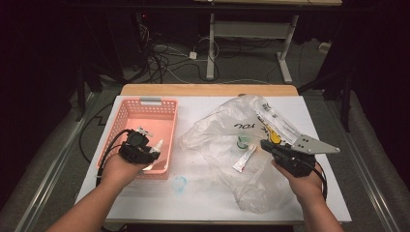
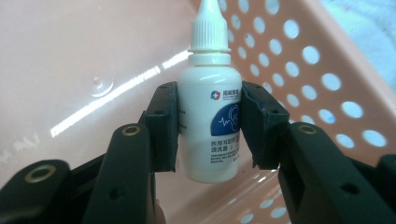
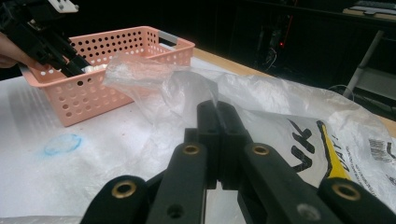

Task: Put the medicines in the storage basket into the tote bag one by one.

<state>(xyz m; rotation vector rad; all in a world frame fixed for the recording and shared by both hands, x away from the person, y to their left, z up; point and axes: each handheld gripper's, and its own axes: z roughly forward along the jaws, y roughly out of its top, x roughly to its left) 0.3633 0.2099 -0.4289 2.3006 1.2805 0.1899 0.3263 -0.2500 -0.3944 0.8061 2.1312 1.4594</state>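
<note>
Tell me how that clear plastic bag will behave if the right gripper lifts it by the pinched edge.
The clear plastic bag looks thin and crumpled, so it would probably drape limply from the right gripper rather than hold shape. The small tube lying inside would likely slide toward the lowest point. Its glossy film may slip unless pinched firmly.

A dropper bottle [image 2: 208, 100] stands upright between the left gripper's [image 1: 145, 151] jaws, inside the basket [image 1: 126, 117], whose holed wall rises just right of the jaws. The basket sits on the table [image 1: 203, 193] left of a plastic bag [image 1: 227, 125]. The right gripper's [image 3: 219, 135] jaws lie over that bag, with the basket ahead of them to the left. A tube [image 1: 244, 158] lies on the bag, left of those jaws.
</note>
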